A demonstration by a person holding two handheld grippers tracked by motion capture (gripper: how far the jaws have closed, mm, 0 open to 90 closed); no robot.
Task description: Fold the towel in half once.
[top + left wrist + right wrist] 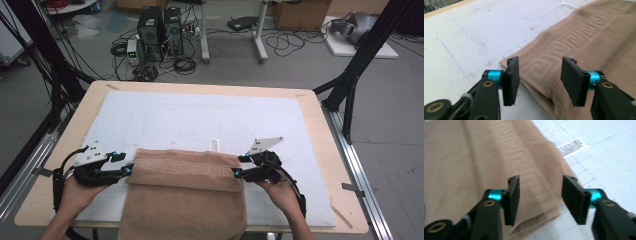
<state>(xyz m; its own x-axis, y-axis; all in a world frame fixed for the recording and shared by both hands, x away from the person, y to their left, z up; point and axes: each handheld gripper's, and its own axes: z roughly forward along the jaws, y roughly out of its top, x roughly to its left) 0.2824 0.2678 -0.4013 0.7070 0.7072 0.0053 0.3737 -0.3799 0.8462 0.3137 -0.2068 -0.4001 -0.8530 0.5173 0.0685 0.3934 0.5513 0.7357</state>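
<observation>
Towel (pixel 185 195), a brown terry one with a key-pattern band, is lying at the near middle of the white mat (pixel 200 115), its near end hanging over the table's front edge. Its far part is already folded back on itself, so that a doubled flap is resting across the width, with the woven band running along it. The left gripper (pixel 126 170) is being held just at the left end of that flap, and the right gripper (pixel 237 172) just at the right end. In the left gripper view the jaws are standing wide apart over the cloth's corner, with nothing between them; in the right gripper view the jaws are likewise spread wide above the folded edge, near a small barcode label (pixel 572 146) stuck to the mat.

The fold is judged to be partly made, with the next grasp being prepared. For it to be done well, both layers of each corner should be taken together between the pads, deep enough that the cloth is not slipping out. The two ends should be lifted and carried at the same pace, so the edge is kept straight and no skew is introduced. The hanging end may drag; a slow pull is advised.
</observation>
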